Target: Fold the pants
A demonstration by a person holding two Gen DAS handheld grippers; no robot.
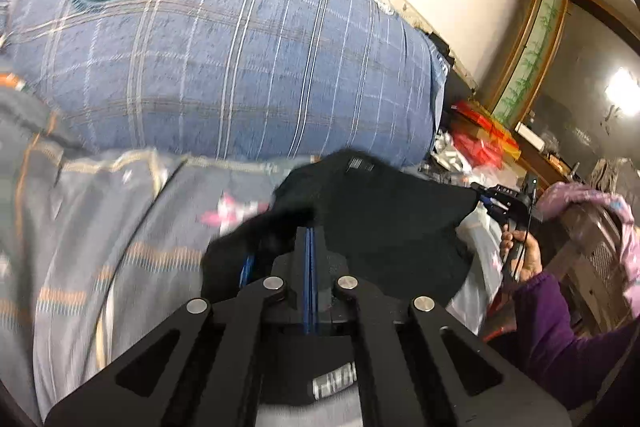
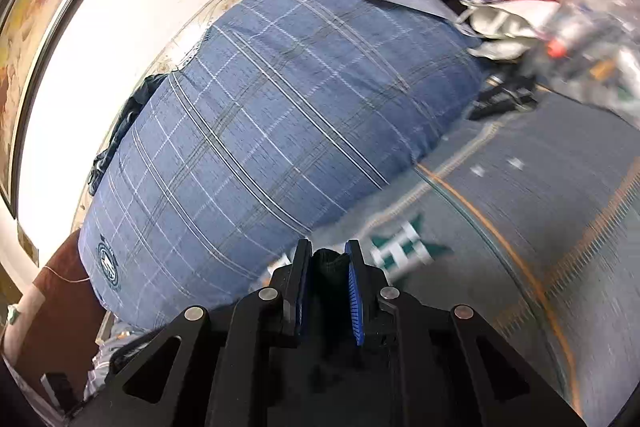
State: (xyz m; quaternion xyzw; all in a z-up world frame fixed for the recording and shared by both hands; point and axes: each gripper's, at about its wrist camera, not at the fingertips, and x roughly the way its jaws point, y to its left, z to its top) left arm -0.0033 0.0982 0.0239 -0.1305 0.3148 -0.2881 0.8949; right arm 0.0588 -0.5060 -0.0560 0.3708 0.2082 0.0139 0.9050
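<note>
- Left gripper [image 1: 310, 243]: I read the jaws as fully clenched, blue pads pressed together, with the black pants [image 1: 384, 211] draped over and in front of the tips; the cloth seems pinched at an edge, though I cannot see the pinch itself
- Right gripper [image 2: 329, 267]: jaws nearly closed on a bunched fold of the pants [image 2: 329, 263], visible as a dark wad between the pads
- Pants: held in the air between the two grippers, above the grey sheet [image 1: 120, 227] and in front of the plaid quilt [image 1: 224, 67]; the left view shows them stretched toward the right gripper [image 1: 502, 203], gripped by a hand [image 1: 522, 255] in a purple sleeve [image 1: 560, 327]
- Risk, slip: my left hold looks thin, so a tug apart could pull the edge free and drop that side
- Risk, skew: if the two holds are not matching corners, I judge the fold would land crooked
- Risk, snag: the clutter [image 2: 560, 7] beside the bed lies near the right side; hanging cloth could catch on it
- Hidden: the lower part of the pants is cut off behind the left gripper's body; waistband and legs cannot be told apart
- Hard to make out: both views are motion-blurred, the sheet pattern smeared; the right view shows only the wad, not the rest of the garment
</note>
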